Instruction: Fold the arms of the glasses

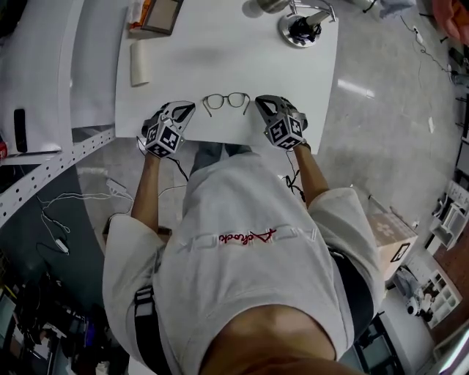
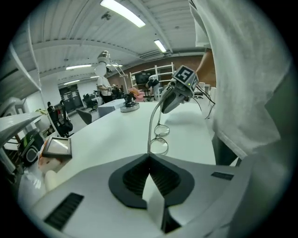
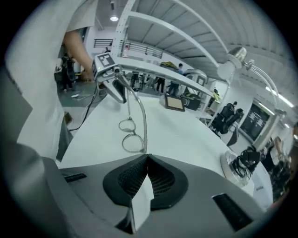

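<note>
Thin wire-rimmed glasses [image 1: 226, 101] with round lenses sit low over the near edge of the white table [image 1: 308, 80], between my two grippers. My left gripper [image 1: 192, 107] is shut at the glasses' left end, and my right gripper [image 1: 258, 101] is shut at the right end. In the left gripper view a thin metal bar of the glasses [image 2: 160, 139] runs from my shut left gripper [image 2: 149, 155] across to the right gripper [image 2: 163, 109]. The right gripper view mirrors this: the glasses [image 3: 132, 139] reach from the right gripper [image 3: 147, 155] to the left gripper [image 3: 122, 95]. Whether the arms are folded I cannot tell.
A round metal base with a black part [image 1: 302, 29] stands at the table's far right. A framed box [image 1: 160, 15] and a white roll [image 1: 139, 62] lie at the far left. The person's body is close against the table's near edge.
</note>
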Available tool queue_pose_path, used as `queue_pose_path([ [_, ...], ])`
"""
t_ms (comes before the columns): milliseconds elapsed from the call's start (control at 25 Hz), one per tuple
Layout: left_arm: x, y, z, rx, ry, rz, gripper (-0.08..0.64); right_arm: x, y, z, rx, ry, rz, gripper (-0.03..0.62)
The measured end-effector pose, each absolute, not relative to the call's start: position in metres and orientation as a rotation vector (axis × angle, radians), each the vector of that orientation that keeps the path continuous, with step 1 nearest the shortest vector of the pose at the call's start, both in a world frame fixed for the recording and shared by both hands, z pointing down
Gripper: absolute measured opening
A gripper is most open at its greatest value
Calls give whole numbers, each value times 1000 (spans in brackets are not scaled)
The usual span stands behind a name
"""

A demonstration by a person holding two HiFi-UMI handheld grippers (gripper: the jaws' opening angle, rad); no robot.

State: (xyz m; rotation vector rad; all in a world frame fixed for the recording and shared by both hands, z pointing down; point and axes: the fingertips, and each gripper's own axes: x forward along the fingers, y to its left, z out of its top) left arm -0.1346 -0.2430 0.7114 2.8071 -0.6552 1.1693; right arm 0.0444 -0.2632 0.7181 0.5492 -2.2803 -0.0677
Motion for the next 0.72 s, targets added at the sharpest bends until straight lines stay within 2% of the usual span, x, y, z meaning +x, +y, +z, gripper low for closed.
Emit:
queue_pose_path([
  [240,-130,-246,717,2822,-565,1204,49,33,-261,727,335,-2233,-219,1],
  [280,-130,-246,717,2817,-554,1196,98,30,-262,727,328,-2238,-223,35],
  [320,-129,-247,716,2816,-547,1194,109,28,-263,726,322,-2246,-223,71],
  [400,-127,-250,715,2832,-531,1206,141,24,-264,726,303,-2255,-227,84],
  [640,-119,-250,717,2865,-464,1237,138,17,-265,722,247,-2249,-282,86],
  [720,-117,-251,715,2877,-462,1241,122,15,-265,720,236,-2247,-312,65],
])
